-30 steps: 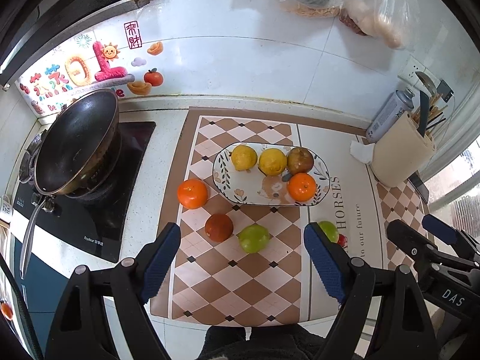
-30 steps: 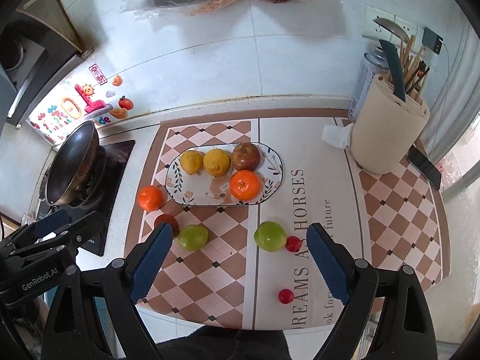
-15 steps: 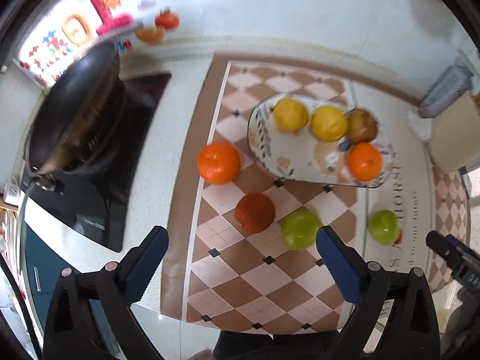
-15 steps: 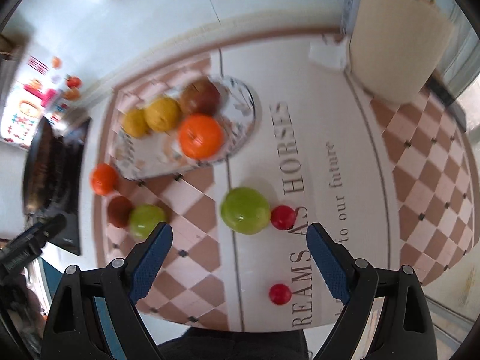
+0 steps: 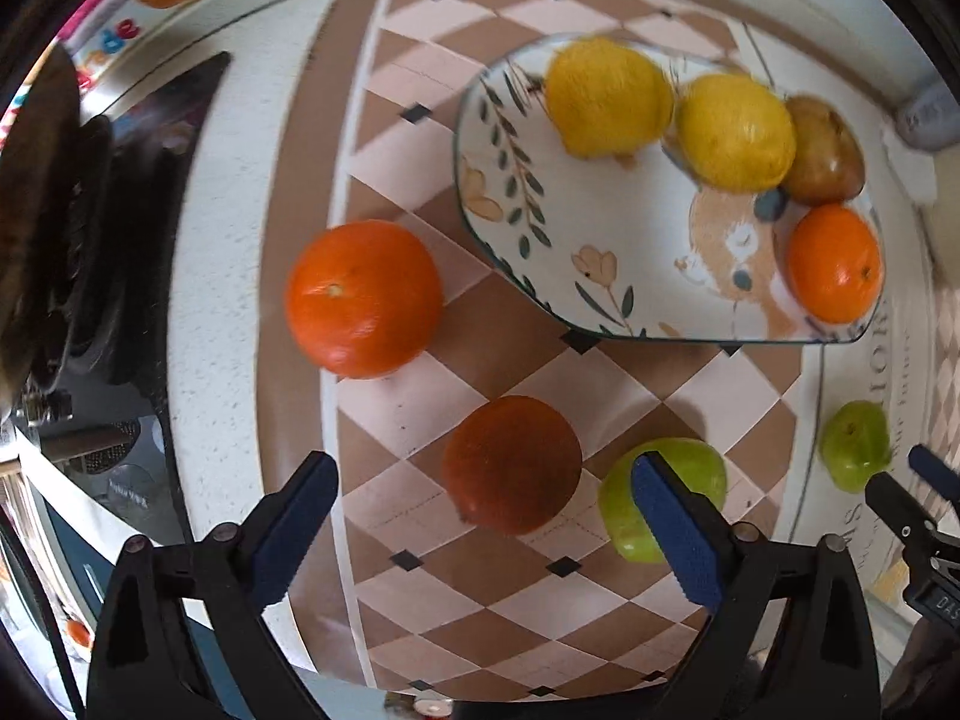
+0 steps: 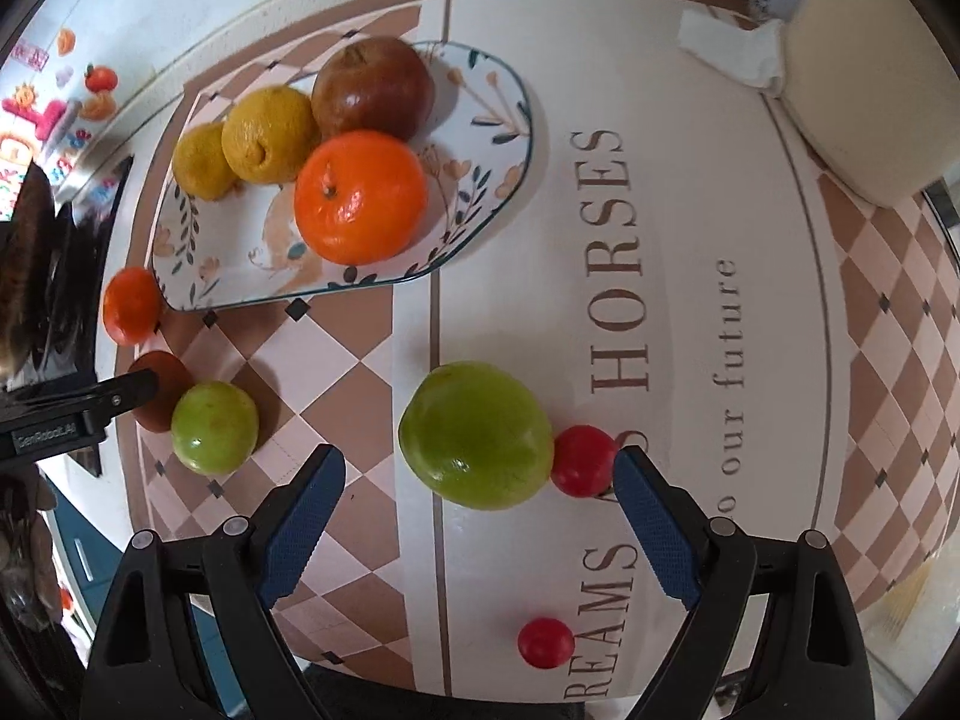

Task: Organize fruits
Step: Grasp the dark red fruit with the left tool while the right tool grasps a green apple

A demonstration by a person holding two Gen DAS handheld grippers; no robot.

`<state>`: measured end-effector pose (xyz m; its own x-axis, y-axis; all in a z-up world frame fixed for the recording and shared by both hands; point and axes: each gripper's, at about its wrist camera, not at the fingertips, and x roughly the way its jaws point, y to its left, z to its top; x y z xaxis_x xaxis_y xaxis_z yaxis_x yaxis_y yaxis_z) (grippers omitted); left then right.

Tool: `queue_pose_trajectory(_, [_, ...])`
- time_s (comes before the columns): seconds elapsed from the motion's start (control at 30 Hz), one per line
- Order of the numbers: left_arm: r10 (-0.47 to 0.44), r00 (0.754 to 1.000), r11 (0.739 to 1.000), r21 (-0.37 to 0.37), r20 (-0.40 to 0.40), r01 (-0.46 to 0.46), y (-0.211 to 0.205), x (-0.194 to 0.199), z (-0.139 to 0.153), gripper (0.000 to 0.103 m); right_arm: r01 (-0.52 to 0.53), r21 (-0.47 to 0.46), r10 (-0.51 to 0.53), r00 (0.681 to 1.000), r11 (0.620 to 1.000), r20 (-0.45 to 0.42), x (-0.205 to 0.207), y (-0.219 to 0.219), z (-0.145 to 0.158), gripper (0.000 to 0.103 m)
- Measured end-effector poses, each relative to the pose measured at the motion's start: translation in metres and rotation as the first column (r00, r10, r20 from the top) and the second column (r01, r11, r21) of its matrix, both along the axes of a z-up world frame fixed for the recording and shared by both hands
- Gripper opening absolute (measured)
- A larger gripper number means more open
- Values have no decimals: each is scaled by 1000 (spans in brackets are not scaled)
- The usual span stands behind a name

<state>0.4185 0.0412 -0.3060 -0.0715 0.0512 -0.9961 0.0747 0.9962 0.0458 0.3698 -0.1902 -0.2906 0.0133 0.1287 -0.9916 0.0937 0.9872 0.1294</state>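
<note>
An oval patterned plate point(image 5: 648, 276) point(image 6: 498, 120) holds two yellow fruits, a brownish one and an orange point(image 5: 834, 264). Loose on the checked mat lie an orange point(image 5: 363, 297), a dark red fruit point(image 5: 513, 462), two green apples point(image 5: 660, 498) point(image 6: 474, 441) and two small red fruits point(image 6: 582, 459) point(image 6: 545, 642). My left gripper point(image 5: 483, 477) points straight down over the dark red fruit, which sits between its closing jaws, untouched. My right gripper point(image 6: 480, 468) stands open over the larger green apple, pads clear of it.
A black pan on a dark hob point(image 5: 90, 276) lies left of the mat. A cream utensil holder point(image 6: 870, 90) and a crumpled tissue point(image 6: 732, 54) stand at the back right. The counter's front edge runs just below both grippers.
Both grippers have dropped toward the counter and tipped to point straight down, so the fruits loom much larger. The left jaws have spread wider than a second ago.
</note>
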Motion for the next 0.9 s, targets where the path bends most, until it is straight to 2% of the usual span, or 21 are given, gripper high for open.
queue_pose_trajectory(0.17, [-44,998,999,19,-34,44,-10,-2,-16,75,-34,-20,34,999,999,-24,10,10,-15,90])
queue_pose_trajectory(0.23, [-56,997,998,15,-55,57,-12,-5,-24,60,-48,-24,47,998,999,-32,13,13,-22,85])
queue_pose_trajectory(0.3, [-58,996,998,15,-73,59,-15,-9,-29,53,-59,-19,58,997,998,-42,16,15,-30,66])
queue_pose_trajectory(0.4, [-50,997,999,19,-59,51,-17,-15,-27,53,-86,-48,84,996,995,-39,16,21,-33,65])
queue_pose_trajectory(0.57, [38,998,998,-55,-57,-41,-8,-44,-21,53,-58,47,62,994,997,-94,2,25,-39,65])
queue_pose_trajectory(0.77, [117,992,989,-89,-55,-122,3,-71,-26,53,5,82,5,994,997,-113,-6,20,-43,66])
queue_pose_trajectory(0.9, [139,989,985,-101,-51,-143,7,-80,-27,53,-23,68,31,993,997,-117,-6,24,-45,68])
